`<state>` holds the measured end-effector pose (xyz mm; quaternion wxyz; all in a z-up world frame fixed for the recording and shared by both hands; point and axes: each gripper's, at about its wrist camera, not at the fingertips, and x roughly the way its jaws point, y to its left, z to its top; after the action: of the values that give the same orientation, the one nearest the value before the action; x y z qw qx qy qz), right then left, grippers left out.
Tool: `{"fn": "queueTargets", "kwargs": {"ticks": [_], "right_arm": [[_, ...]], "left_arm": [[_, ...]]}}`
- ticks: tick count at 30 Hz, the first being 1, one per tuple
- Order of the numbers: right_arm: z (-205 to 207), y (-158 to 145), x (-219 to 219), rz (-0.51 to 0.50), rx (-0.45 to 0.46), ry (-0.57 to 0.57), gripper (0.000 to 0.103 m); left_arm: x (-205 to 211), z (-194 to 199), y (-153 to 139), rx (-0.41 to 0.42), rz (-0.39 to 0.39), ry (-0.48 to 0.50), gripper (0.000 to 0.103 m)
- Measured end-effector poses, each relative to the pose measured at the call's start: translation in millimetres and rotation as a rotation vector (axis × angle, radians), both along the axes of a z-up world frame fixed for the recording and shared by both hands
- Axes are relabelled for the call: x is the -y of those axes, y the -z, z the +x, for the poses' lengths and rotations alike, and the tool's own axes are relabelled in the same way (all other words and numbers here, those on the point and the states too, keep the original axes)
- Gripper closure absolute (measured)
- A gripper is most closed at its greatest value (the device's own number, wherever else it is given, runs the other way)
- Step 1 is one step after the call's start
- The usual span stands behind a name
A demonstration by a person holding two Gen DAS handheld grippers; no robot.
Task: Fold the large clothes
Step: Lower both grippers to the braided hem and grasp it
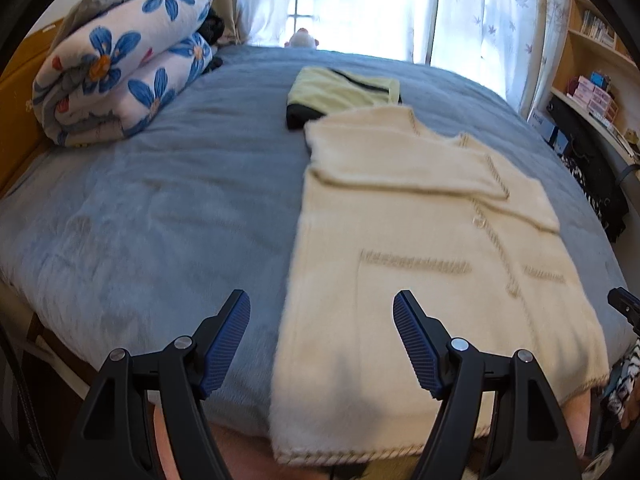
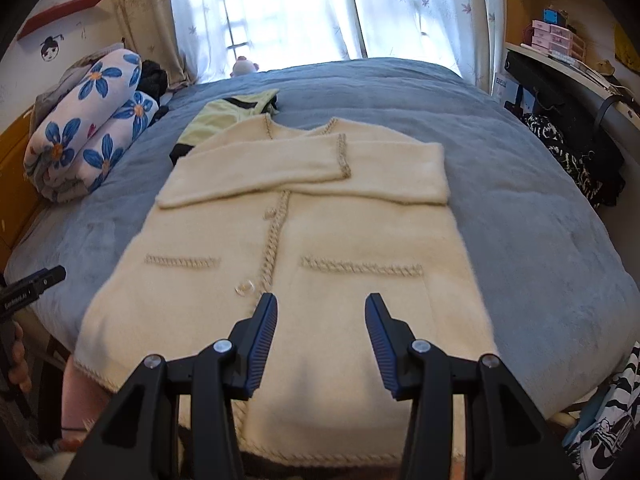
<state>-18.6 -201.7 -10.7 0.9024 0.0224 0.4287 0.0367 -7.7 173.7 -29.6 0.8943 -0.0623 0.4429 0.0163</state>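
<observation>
Floral blanket [image 1: 120,68] rolled beside window curtains [image 1: 480,12].

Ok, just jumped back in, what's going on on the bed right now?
A person is folding a cream cardigan laid flat on the blue bedspread, using handheld tongs. Both sleeves are already folded across the chest. The left tongs and right tongs hover open over the hem end nearest the person, gripping nothing. Beyond the collar lies a folded yellow-green garment, and a rolled floral blanket sits at the bed's far left.
</observation>
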Motion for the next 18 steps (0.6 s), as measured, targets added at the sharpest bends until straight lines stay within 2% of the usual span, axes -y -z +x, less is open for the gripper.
{"fn": "queueTargets", "kwargs": {"ticks": [4, 7, 14, 18], "right_arm": [[-16.9, 13.5, 20.4, -0.015, -0.016, 0.004, 0.057], [-25.3, 26.6, 46.9, 0.014, -0.056, 0.038, 0.057], [-37.5, 64.6, 118.9, 0.158, -0.165, 0.131, 0.057], [-39.2, 84.3, 147.2, 0.290, -0.207, 0.162, 0.057]], "left_arm": [[-11.1, -8.6, 28.2, -0.071, -0.050, 0.032, 0.030], [-16.1, -11.7, 51.9, -0.127, -0.084, 0.051, 0.030], [-22.0, -1.1, 99.2, -0.269, -0.119, 0.107, 0.030], [-31.4, -1.4, 102.9, -0.271, -0.186, 0.125, 0.030]]}}
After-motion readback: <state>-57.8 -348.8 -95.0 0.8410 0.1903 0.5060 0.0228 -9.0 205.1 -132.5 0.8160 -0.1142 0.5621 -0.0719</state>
